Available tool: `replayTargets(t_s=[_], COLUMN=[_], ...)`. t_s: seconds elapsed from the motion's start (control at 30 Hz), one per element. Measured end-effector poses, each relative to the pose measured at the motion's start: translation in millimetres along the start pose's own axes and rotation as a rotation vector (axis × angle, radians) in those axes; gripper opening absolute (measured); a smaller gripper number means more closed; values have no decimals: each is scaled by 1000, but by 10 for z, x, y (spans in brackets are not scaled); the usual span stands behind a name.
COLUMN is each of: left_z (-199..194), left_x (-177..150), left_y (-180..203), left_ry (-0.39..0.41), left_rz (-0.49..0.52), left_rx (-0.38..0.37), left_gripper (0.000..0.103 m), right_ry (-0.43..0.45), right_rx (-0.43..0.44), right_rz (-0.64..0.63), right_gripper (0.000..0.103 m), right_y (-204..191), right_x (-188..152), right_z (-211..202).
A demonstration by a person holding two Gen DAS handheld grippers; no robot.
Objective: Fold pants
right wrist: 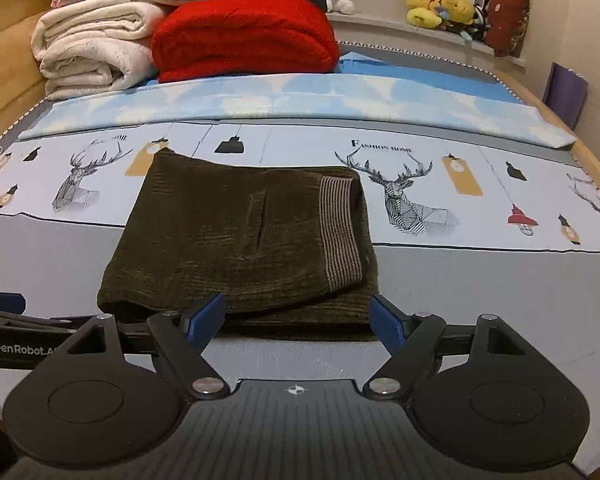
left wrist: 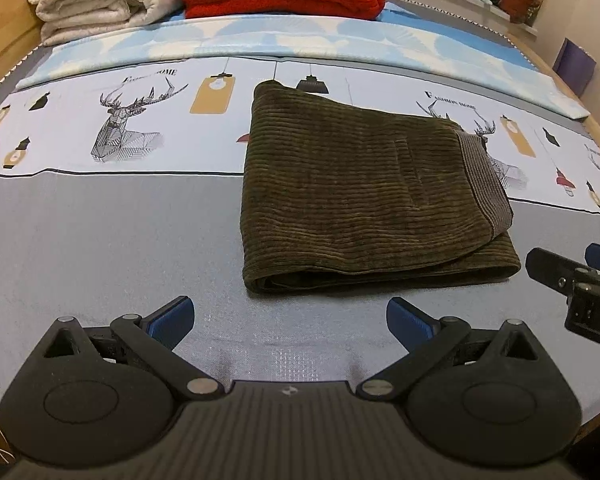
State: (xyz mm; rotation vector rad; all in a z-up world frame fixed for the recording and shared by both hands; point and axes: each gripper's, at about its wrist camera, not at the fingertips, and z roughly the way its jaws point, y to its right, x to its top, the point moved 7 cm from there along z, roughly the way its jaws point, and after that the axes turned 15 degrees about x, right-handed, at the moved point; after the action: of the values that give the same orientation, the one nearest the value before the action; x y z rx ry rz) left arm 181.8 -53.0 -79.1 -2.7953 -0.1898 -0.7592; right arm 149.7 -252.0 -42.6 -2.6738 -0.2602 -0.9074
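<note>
The pants (left wrist: 364, 200), dark olive corduroy, lay on the bed (left wrist: 100, 240) as a compact, roughly rectangular bundle of several stacked layers. The striped waistband (right wrist: 340, 232) sat on top along the bundle's right edge, and a folded edge faced the cameras. Judging by that shape, the folding looked essentially done: no leg trailed out and the edges lined up fairly well, though the bottom layer stuck out a little past the waistband at the near right corner.

The left gripper (left wrist: 290, 320) hovered over bare sheet just in front of the bundle's near left corner, its blue fingers (left wrist: 172, 320) spread wide and released, nothing between them. The right gripper (right wrist: 298, 322) was at the near edge of the bundle, fingers (right wrist: 204, 320) also spread wide; the front fold lay in the gap between them, but the pads did not appear to press on it, so I read it as released rather than grasping.

What was left, if anything, seemed minor: perhaps squaring up the protruding corner or smoothing the top. The white blankets (right wrist: 92, 52) and the red blanket (right wrist: 244, 36) at the head of the bed were well apart from the pants.
</note>
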Motion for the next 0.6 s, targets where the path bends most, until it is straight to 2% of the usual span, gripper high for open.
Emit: replayTargets(t_s=[0.6], left_z=[-43], left_x=[3], left_y=[81], left_ry=[10], left_rz=[10], left_rx=[-19], left_gripper=[102], right_ry=[-37], right_rx=[10], right_rz=[23], right_gripper=[85], right_y=[48], right_x=[-25], right_z=[30])
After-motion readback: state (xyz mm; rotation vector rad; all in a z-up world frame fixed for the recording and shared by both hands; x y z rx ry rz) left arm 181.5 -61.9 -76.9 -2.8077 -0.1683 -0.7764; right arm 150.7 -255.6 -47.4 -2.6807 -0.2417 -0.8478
